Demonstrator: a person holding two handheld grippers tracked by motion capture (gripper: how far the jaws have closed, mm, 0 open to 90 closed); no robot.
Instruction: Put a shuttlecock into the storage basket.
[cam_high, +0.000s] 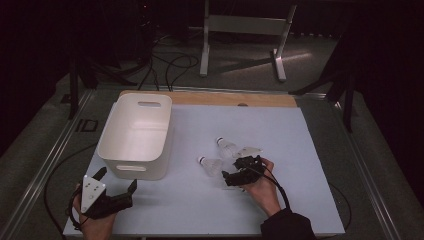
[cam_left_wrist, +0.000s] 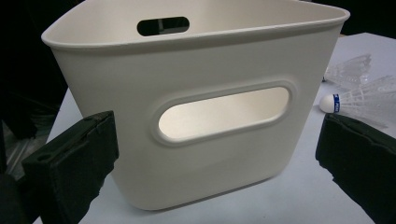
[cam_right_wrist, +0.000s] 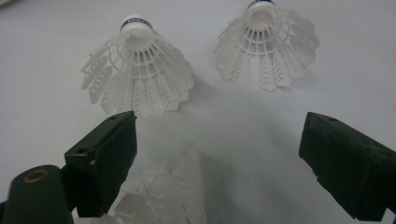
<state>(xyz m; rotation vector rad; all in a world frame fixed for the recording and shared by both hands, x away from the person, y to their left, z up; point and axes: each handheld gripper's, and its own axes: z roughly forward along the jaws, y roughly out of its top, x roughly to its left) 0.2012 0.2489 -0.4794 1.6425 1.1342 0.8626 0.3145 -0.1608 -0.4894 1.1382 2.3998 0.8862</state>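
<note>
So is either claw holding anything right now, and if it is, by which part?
Nothing is held. The left claw is open before the white bin; the right claw is open above a shuttlecock lying between its jaws, untouched.

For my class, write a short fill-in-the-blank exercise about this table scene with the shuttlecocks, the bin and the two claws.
1. The left claw faces the white ____-less plastic bin, its jaws apart.
2. The right claw has its jaws ____ above a shuttlecock lying between them.
3. Beyond that claw lie ____ more shuttlecocks, one beside the other.
4. The cork of each shuttlecock carries a ____ band.

Missing words: lid; open; two; blue
</note>
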